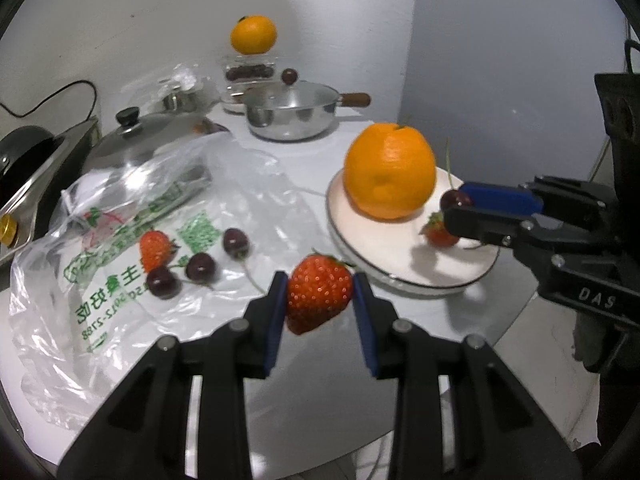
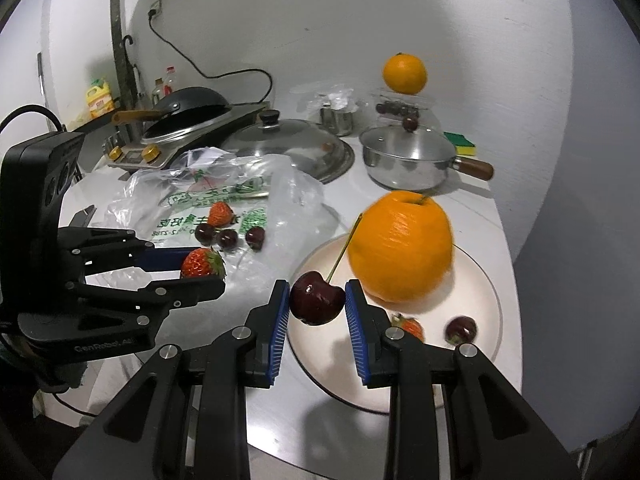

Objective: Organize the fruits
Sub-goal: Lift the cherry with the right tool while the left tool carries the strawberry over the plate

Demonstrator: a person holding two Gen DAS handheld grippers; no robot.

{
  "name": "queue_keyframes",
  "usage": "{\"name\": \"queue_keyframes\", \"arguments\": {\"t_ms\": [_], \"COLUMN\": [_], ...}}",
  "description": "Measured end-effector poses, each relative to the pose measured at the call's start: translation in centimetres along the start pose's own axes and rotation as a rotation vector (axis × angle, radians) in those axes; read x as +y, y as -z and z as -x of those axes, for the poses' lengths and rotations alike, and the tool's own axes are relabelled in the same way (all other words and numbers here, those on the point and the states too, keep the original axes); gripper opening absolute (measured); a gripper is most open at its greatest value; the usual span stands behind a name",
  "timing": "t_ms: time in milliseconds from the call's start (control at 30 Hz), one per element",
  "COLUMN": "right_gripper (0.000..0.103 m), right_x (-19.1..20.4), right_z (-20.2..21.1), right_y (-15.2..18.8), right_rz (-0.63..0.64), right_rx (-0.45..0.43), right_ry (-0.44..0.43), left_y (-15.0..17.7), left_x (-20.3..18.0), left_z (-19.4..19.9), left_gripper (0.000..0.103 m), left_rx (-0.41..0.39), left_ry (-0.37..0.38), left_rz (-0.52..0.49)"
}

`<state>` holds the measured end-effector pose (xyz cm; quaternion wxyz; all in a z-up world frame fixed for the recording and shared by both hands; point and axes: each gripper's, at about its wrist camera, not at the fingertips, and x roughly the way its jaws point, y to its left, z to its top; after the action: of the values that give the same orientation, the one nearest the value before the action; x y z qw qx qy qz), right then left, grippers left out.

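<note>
My left gripper (image 1: pixel 320 292) is shut on a red strawberry (image 1: pixel 318 296), held above the table just left of the white plate (image 1: pixel 400 268). My right gripper (image 2: pixel 318 296) is shut on a dark cherry (image 2: pixel 316 300) with a long stem, over the plate's (image 2: pixel 480 280) near-left rim. On the plate sit a large orange (image 2: pixel 402 246), a small strawberry (image 2: pixel 412 326) and another cherry (image 2: pixel 462 330). A further strawberry (image 1: pixel 154 248) and three cherries (image 1: pixel 200 267) lie on a clear plastic bag (image 1: pixel 120 312) to the left.
Behind stand a steel pan (image 1: pixel 290 114) with a wooden handle, a domed steel lid (image 1: pixel 148 140), and a clear box of cherries with a second orange (image 1: pixel 253 35) on top. A stove with a black wok (image 2: pixel 188 108) is at back left, a sponge (image 2: pixel 460 144) at back right.
</note>
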<state>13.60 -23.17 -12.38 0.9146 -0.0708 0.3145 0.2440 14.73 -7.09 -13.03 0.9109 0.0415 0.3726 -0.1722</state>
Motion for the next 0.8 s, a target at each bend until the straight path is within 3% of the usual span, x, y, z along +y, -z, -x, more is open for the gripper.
{"name": "queue_keyframes", "arguments": {"t_ms": [800], "right_gripper": [0.03], "right_x": [-7.2], "right_z": [0.9], "right_y": [3.8], "right_rz": [-0.095], "right_rx": [0.03], "right_ry": [0.061], "left_y": [-1.9], "left_x": [-6.3], "left_z": [-3.4], "left_gripper": [0.033], "left_rx": [0.038], "left_ry": [0.051], "left_rz": [-0.07]}}
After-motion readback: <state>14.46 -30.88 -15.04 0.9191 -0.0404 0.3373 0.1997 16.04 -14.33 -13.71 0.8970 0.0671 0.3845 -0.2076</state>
